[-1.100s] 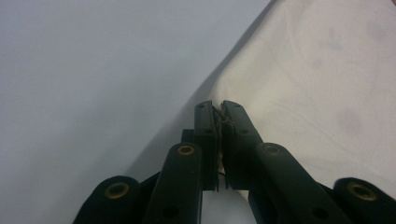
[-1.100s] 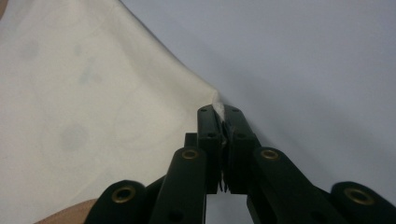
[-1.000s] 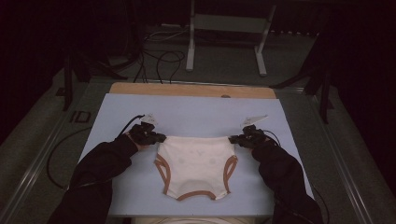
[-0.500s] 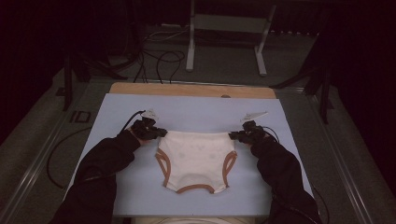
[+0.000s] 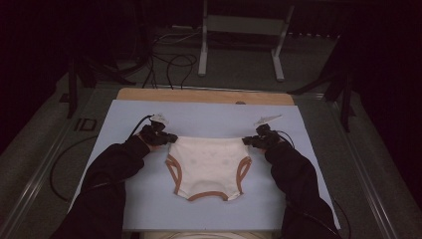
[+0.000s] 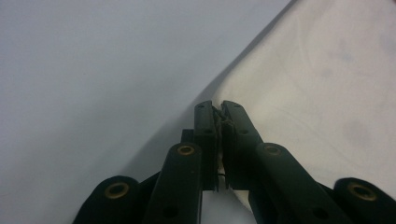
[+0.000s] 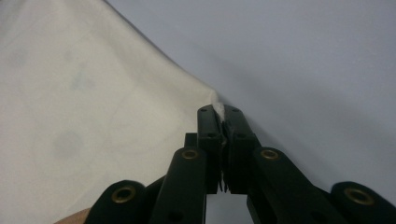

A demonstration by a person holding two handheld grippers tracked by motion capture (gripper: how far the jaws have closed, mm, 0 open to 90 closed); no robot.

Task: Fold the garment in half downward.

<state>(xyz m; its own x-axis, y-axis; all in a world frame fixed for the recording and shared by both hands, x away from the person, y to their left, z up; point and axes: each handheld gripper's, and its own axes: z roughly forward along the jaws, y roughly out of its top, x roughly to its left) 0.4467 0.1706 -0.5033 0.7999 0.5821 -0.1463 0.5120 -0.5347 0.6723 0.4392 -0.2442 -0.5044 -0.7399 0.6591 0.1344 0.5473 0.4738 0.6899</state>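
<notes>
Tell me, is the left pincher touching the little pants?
Touching. In the left gripper view, the left gripper has its jaws shut on a pinch of cream cloth at the corner of the pants.

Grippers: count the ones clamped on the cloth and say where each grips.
2. The left gripper is shut on the underpants at their upper left corner; the right gripper is shut on their upper right corner.

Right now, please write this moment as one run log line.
left gripper: shut on underpants corner | right gripper: shut on opposite corner | garment: flat on blue mat
</notes>
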